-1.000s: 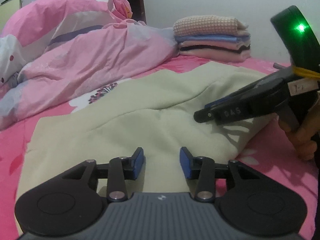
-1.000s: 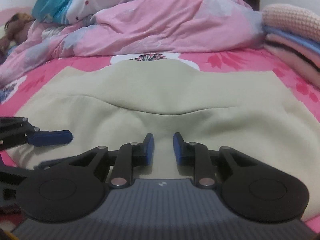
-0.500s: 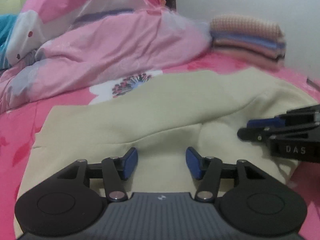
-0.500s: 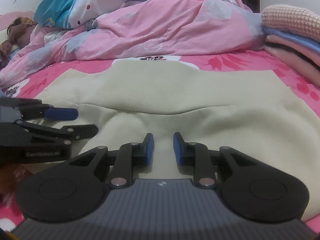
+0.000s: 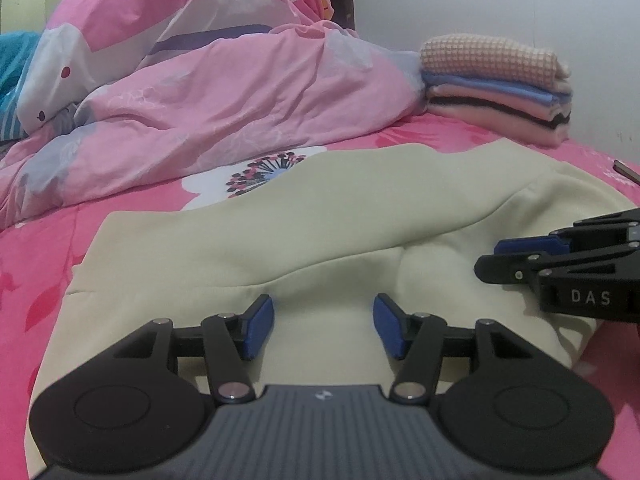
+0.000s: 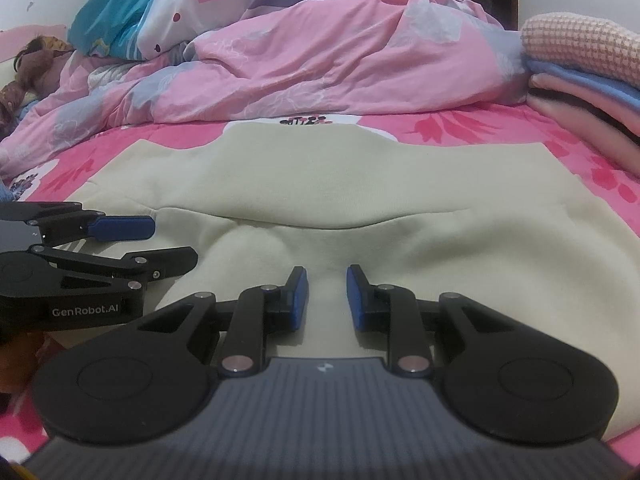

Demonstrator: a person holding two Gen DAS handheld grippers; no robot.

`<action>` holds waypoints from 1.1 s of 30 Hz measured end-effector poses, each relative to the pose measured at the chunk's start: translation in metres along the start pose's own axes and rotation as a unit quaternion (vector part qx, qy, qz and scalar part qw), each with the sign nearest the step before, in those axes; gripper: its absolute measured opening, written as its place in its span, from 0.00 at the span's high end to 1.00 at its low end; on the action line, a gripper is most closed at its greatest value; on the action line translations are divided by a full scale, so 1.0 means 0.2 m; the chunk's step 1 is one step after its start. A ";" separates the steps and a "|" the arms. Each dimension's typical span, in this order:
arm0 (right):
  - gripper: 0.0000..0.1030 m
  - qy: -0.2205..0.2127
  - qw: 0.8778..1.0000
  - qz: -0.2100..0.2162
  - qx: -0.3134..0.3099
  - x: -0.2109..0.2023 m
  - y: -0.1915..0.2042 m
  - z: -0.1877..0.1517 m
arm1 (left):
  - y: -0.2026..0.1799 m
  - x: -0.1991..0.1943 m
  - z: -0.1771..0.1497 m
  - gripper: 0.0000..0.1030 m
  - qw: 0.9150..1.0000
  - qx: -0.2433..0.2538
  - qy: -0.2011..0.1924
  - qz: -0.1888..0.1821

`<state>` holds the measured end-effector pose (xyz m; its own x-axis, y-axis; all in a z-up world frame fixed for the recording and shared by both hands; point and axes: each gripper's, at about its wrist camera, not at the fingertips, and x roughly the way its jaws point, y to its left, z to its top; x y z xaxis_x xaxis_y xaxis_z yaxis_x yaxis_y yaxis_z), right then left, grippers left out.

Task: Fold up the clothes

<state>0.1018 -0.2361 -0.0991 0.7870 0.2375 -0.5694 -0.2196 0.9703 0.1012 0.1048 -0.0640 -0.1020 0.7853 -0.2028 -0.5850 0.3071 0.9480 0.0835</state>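
The left gripper (image 5: 323, 327) stands released, its jaws having just been opening with only the near hem of the cream garment (image 5: 280, 216) beneath them; the right gripper (image 6: 327, 297) beside it is narrowly parted, gripping nothing. The garment lies flat on the pink bedsheet (image 5: 32, 280), short of the folded stack (image 5: 496, 88). For a square fold, both should probably pinch the near hem level, then carry it together toward the stack.

Both wrist views low, close, facing headboardward; share cream garment (image 5: 248, 240), folded stack (image 6: 588, 80).

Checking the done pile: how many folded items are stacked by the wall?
About 5, stacked: waffle-knit on top, then blue, pink, dark, pale pink. More may be hidden.
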 end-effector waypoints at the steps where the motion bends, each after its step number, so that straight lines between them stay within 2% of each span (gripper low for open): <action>1: 0.79 0.000 1.000 0.000 0.000 0.00 0.00 0.00 | 0.00 0.00 0.00 0.44 1.000 0.001 -0.001 0.001; 18: 0.79 -0.005 1.000 -0.004 -0.006 0.00 0.01 0.00 | 0.00 0.01 -0.04 0.37 1.000 0.003 -0.012 0.011; 21: 0.79 -0.005 1.000 -0.005 -0.007 0.00 0.02 0.00 | 0.00 0.00 -0.05 0.29 1.000 0.004 -0.013 0.019; 26: 0.79 -0.006 1.000 -0.007 -0.008 -0.01 0.02 0.00 | 0.01 0.01 -0.05 0.10 1.000 0.000 -0.014 0.020; 31: 0.79 -0.006 1.000 -0.008 -0.010 -0.01 0.02 0.00 | 0.00 0.00 -0.05 0.01 1.000 0.007 -0.016 0.022; 33: 0.79 -0.006 1.000 -0.008 -0.010 -0.01 0.02 0.00 | 0.00 -0.01 -0.04 0.00 0.999 0.010 -0.016 0.025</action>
<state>0.0994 -0.2317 -0.0977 0.7976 0.2228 -0.5606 -0.2183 0.9729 0.0760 0.0988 -0.0624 -0.1086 0.8173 -0.1628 -0.5527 0.2764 0.9524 0.1282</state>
